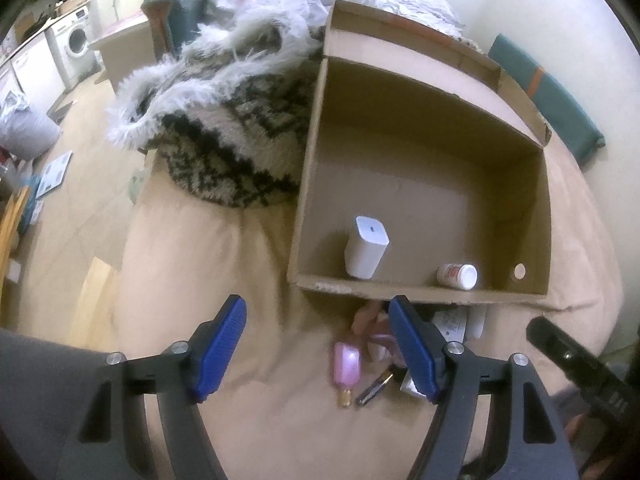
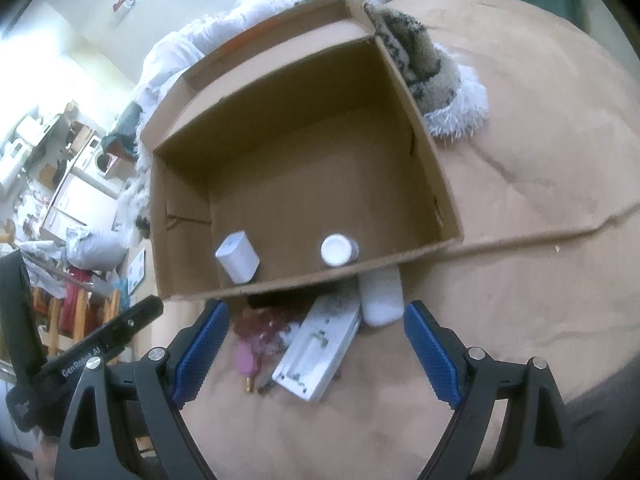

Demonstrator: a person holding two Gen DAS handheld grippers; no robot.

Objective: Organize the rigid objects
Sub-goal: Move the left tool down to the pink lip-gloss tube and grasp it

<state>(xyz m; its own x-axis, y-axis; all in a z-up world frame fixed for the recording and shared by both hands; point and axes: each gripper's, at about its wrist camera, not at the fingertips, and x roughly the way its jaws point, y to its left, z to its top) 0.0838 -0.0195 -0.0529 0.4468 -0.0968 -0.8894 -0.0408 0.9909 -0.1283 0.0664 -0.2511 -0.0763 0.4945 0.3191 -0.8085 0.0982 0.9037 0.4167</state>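
**Both grippers empty over the pile**

The cardboard box (image 2: 304,168) sits on the bed (image 2: 520,160), holding a white block (image 2: 238,258) and pill bottle (image 2: 338,250); loose items (image 2: 316,352) lie just outside its near wall, beneath the wide-open right hand-held gripper (image 2: 316,348); the left hand-held gripper (image 1: 316,350) gapes wide beside a pink lighter (image 1: 347,368).

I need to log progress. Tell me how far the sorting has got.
Done: a white block and a pill bottle sit in the cardboard box. In hand: nothing; both grippers, left and right, are open. Left: the pink case, flat white device and white bar lie outside, in front of it.
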